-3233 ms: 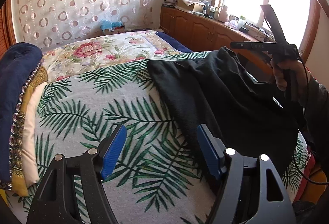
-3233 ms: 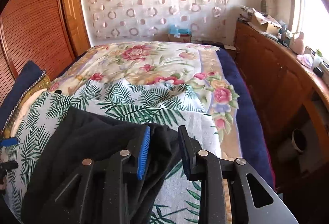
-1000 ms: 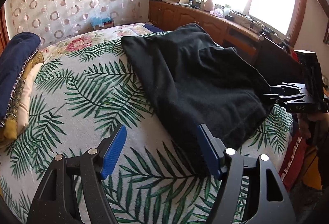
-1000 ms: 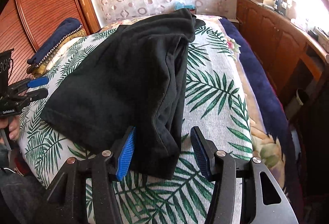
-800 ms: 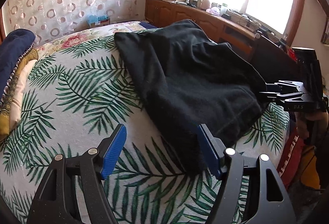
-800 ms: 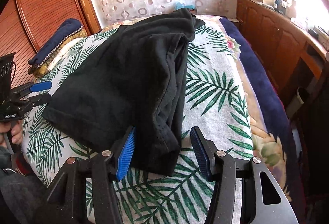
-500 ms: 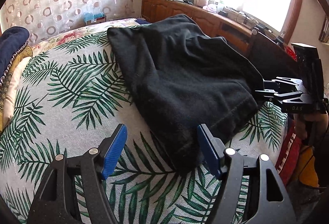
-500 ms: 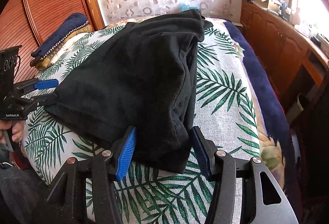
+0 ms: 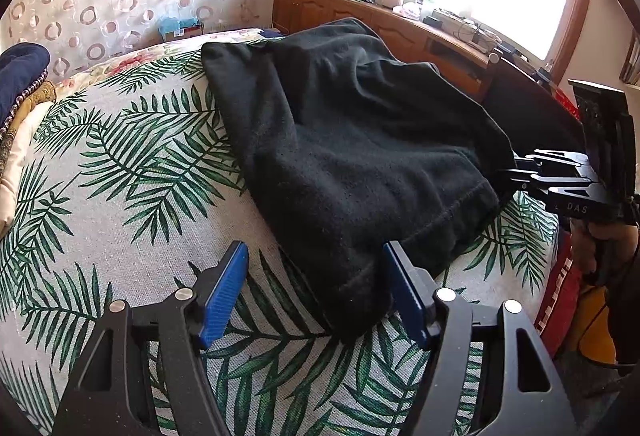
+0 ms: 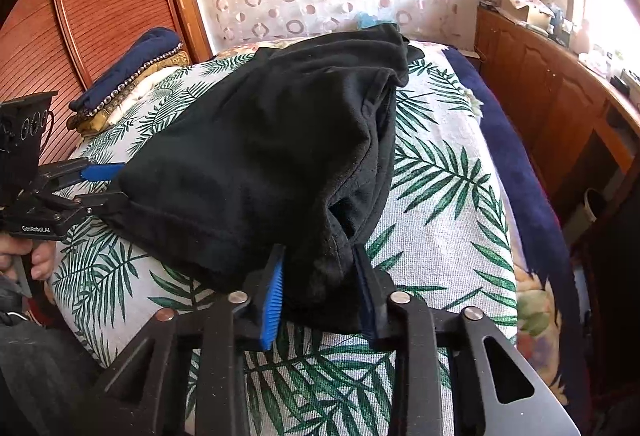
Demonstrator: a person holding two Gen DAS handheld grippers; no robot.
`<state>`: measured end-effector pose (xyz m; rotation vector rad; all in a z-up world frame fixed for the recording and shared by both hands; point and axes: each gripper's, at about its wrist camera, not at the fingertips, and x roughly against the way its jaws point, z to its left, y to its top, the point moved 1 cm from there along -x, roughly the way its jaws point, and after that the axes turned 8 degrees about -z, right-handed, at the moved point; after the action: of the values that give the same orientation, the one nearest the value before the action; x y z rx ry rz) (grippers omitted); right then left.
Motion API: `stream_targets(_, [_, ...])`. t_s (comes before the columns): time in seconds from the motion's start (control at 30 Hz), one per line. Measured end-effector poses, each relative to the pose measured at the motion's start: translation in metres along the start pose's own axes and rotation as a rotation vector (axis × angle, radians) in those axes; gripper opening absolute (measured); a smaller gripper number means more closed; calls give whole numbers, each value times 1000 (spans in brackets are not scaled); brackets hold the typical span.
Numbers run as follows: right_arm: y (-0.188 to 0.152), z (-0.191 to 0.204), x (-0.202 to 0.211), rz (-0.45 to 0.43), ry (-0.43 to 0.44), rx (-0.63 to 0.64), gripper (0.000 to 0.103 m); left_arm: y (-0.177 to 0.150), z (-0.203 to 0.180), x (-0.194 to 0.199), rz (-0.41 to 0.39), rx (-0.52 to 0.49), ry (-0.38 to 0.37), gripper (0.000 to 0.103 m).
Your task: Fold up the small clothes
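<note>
Right wrist view: my right gripper [image 10: 320,292] clenches the near corner of the black garment [image 10: 260,155] lying on the palm-leaf bedspread [image 10: 440,187]; my left gripper [image 9: 316,292] straddles its other corner, spread wide.

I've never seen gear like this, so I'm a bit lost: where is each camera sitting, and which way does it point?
Left wrist: rides the left gripper, open at the black garment's near corner, facing the window; the right gripper shows opposite.
Right wrist: rides the right gripper, closed on the black garment, facing the curtain; the left gripper shows.
Shared: garment, palm-leaf sheet.
</note>
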<state>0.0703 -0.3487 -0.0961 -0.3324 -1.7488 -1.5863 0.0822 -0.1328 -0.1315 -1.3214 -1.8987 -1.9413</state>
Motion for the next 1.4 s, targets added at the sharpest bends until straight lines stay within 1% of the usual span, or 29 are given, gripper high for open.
stream_targets(0.1, [1,0,-1,-5,19,-5,17,0,-3,-1,6,-15,3,63])
stream_targets(0.13, [1,1,0,-10,22,-7,14,0,-4,-1,10,-21,-4,58])
stream_targets(0.17, [1,1,1,-18,22,-11,12,0,-5,0,15,-27,-19,54])
stream_targets(0.2, [1,0,2,-25,27,-19,11,0,-5,0,20,-25,-29,53])
stream_targets(0.27, [0,-2,5,-40,33,-37,10,-1,-5,1,29,-17,-47,44])
stream_targets(0.3, [0,-2,8,-55,35,-39,10,-1,-5,1,31,-12,-56,42])
stream_targets(0.37, [1,-4,14,-85,35,-43,9,-1,-4,2,39,4,-83,25])
stream_targets(0.4, [1,-4,18,-98,37,-48,9,0,-4,3,42,7,-86,19])
stream_targets(0.43, [1,-4,22,-112,41,-53,9,1,-4,6,31,6,-98,12])
stream_targets(0.47, [1,-4,26,-125,45,-55,9,4,-5,10,19,4,-106,9])
stream_targets(0.53, [3,-3,31,-141,52,-59,9,14,-6,24,-39,5,-119,8])
stream_targets(0.67, [5,-6,43,-170,57,-60,9,32,-7,47,-115,3,-118,8])
stream_targets(0.87, [17,-10,54,-213,82,-73,8,57,-1,57,-183,8,-101,8])
stream_targets(1.03, [51,-15,54,-274,69,-44,8,93,11,48,-228,24,-92,7])
stream_targets(1.17, [84,-28,40,-313,51,-51,8,126,24,33,-258,29,-62,8])
stream_targets(1.3, [115,-37,12,-320,38,-41,8,148,43,9,-251,50,-40,8])
stream_targets(1.4, [132,-43,-15,-305,39,-33,8,160,58,-12,-230,70,-27,8])
